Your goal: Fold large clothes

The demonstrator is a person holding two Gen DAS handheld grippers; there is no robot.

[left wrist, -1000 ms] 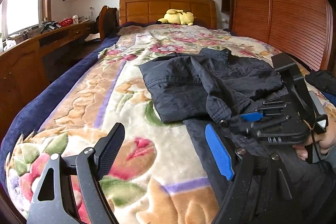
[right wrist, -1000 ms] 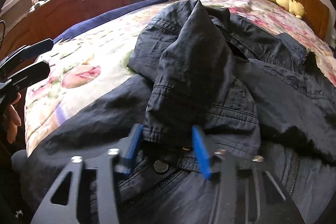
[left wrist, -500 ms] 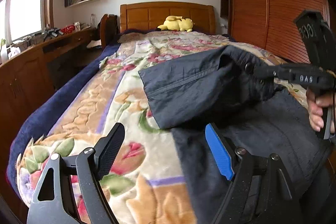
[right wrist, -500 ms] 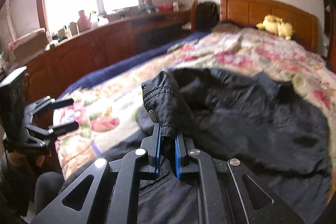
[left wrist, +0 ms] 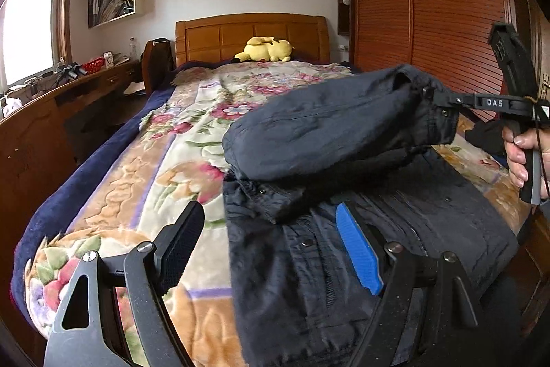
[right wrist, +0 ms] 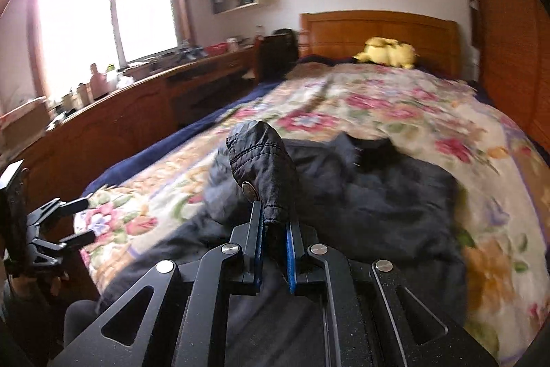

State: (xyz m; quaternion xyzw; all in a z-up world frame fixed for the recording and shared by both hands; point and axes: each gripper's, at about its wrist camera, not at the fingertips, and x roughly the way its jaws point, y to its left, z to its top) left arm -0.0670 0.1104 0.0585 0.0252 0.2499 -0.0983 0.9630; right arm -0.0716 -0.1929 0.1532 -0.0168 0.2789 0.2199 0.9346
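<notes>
Right wrist view: right hand-held gripper [right wrist: 275, 250] clamped on dark jacket [right wrist: 395, 195] cuff [right wrist: 264, 167]; left hand-held gripper [left wrist: 268, 246] apart, empty.

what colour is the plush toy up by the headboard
Yellow. The plush toy lies against the wooden headboard, clearest in the left wrist view.

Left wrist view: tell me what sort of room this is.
A bedroom: a bed with a wooden headboard and floral blanket, a yellow plush toy at its head, and a slatted wooden wardrobe beside it.
</notes>
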